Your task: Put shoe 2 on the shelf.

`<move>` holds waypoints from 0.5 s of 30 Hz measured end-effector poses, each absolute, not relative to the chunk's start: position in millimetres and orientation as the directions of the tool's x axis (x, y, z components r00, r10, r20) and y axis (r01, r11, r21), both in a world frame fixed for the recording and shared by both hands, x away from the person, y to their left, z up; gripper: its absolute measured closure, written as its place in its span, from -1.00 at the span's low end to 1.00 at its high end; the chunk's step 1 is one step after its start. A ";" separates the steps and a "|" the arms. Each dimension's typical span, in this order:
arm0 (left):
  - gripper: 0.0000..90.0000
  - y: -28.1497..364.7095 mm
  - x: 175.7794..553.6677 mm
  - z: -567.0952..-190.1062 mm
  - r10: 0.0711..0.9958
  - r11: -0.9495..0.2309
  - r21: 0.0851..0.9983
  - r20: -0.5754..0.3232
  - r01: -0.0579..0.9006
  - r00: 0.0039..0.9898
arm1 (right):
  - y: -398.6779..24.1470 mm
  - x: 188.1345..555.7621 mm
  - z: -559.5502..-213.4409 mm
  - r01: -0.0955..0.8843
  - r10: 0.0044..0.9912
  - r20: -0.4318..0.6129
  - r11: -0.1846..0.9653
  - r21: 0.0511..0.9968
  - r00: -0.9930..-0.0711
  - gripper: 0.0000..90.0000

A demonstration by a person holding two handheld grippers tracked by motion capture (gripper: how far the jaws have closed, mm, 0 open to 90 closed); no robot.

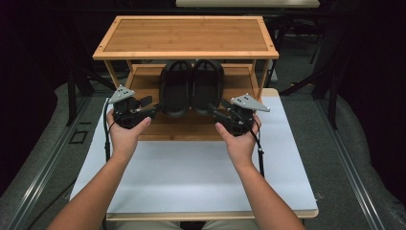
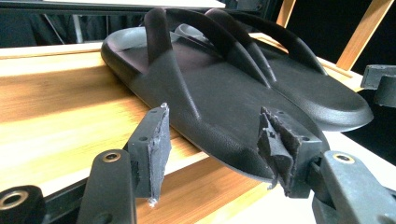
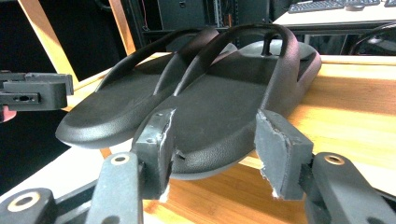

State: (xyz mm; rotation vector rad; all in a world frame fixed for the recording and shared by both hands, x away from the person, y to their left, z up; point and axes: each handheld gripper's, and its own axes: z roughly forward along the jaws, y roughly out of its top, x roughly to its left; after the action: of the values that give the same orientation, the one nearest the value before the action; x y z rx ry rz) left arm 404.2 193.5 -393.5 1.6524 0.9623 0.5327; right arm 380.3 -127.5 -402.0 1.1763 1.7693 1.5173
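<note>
Two black flip-flop sandals lie side by side on the lower shelf [image 1: 191,127] of a bamboo rack, heels toward me and hanging slightly over its front edge. My left gripper [image 1: 154,108] is open, and the left sandal [image 2: 219,102] has its heel between the pads [image 2: 152,149]. My right gripper [image 1: 214,110] is open in the same way around the heel of the right sandal [image 3: 224,102]. Each pair of jaws stands close on both sides of its heel. In the high view the left sandal [image 1: 175,88] and the right sandal [image 1: 207,86] touch along their inner edges.
The rack's top shelf [image 1: 186,36] overhangs the sandals' toe ends, with slanted wooden legs [image 1: 111,72] at each side. The rack stands at the far end of a white table [image 1: 201,172]. Dark floor and frames surround the table.
</note>
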 end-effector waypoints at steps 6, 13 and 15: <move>-0.03 197.6 397.8 -390.6 0.803 -0.079 0.948 -0.123 0.309 0.583 | -131.4 375.5 -399.5 0.267 0.861 0.133 0.003 0.964 -0.491 0.05; -0.05 203.4 390.9 -391.1 0.798 -0.062 0.952 -0.135 0.301 0.588 | -137.5 368.9 -398.9 0.264 0.863 0.127 0.008 0.965 -0.489 0.05; -0.06 207.6 387.8 -392.3 0.796 -0.063 0.951 -0.134 0.301 0.590 | -141.8 364.8 -398.2 0.265 0.863 0.126 0.009 0.964 -0.490 0.05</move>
State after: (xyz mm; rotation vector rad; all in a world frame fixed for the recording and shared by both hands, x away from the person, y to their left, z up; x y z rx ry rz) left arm 387.8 207.6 -392.3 1.6380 0.9315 0.5222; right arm 364.8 -141.8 -398.2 1.1558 1.7751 1.5071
